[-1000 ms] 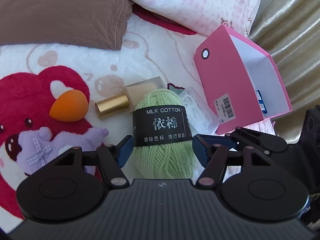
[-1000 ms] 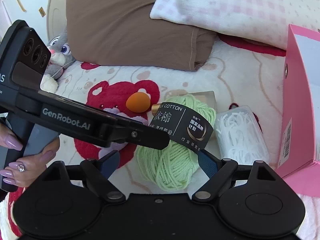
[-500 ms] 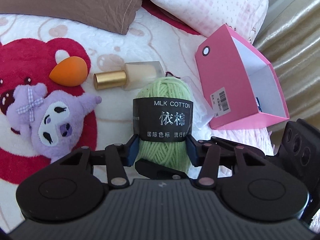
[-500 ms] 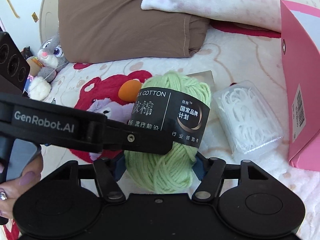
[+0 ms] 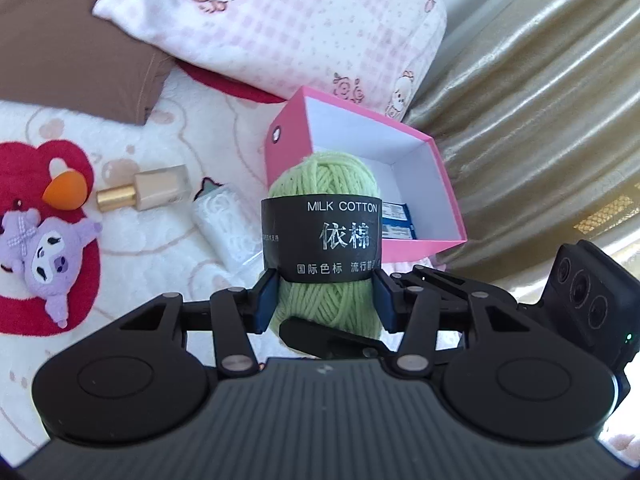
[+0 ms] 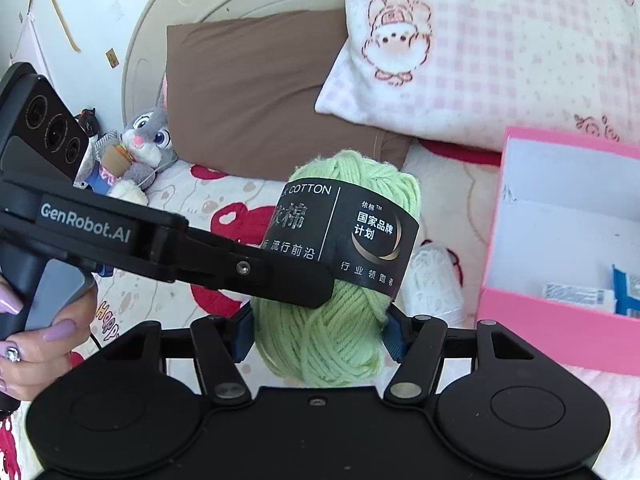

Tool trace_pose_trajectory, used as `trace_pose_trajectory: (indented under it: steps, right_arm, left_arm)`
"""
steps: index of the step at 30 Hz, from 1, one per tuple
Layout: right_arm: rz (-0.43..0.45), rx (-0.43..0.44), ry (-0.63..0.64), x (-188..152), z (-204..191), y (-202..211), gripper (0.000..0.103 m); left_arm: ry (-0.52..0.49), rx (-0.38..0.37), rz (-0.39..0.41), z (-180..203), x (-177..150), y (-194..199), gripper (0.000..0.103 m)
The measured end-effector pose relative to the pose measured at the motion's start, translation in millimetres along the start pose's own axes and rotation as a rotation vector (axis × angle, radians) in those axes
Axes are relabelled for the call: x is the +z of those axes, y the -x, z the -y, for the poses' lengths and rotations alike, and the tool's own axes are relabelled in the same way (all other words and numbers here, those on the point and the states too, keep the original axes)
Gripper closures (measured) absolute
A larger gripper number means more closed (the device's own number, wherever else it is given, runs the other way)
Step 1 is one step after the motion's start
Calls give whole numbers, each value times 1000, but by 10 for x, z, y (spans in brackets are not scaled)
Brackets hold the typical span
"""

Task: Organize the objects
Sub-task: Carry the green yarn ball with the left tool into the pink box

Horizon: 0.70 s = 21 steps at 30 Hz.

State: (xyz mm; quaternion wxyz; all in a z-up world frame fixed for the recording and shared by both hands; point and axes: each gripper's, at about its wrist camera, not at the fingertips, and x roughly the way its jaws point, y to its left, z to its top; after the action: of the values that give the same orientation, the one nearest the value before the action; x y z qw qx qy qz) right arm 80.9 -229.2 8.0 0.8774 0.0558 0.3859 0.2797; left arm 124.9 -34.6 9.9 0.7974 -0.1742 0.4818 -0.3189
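Note:
A light green ball of yarn point(image 5: 324, 184) with a black "MILK COTTON" band hangs above the bed, gripped from two sides. My left gripper point(image 5: 326, 300) is shut on its lower half, blue pads pressing into the wool. My right gripper point(image 6: 320, 332) is shut on the same yarn point(image 6: 352, 176) from the other side. One of the left gripper's fingers point(image 6: 280, 276) crosses the band in the right wrist view. An open pink box point(image 5: 288, 152) with a white inside lies just behind the yarn and holds a blue and white packet point(image 5: 396, 224).
On the fluffy white and red blanket lie a foundation bottle point(image 5: 148, 192), an orange sponge point(image 5: 66, 194), a purple plush point(image 5: 44, 252) and a clear box of floss picks point(image 5: 224, 224). Brown point(image 5: 60, 40) and pink checked point(image 5: 280, 20) pillows lie behind, and a gold curtain point(image 5: 540, 120) hangs on the right. A hand point(image 6: 44, 344) holds the left gripper.
Both grippers closed on the yarn ball and lifted it off the blanket. It now hangs higher and nearer the pink box, whose open inside has come into view.

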Motion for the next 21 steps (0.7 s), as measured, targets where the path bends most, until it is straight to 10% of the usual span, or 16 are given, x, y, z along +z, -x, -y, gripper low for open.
trace_pose_trajectory:
  steps: [13,21]
  right_arm:
    - [126,-104,-8,455,735,595,35]
    - [69,-157,-81,577,1341,288,35]
  left_arm:
    - [-146,32,14,1081,605,-513,55]
    - [-81,42,-29,1087,916,-1240,54]
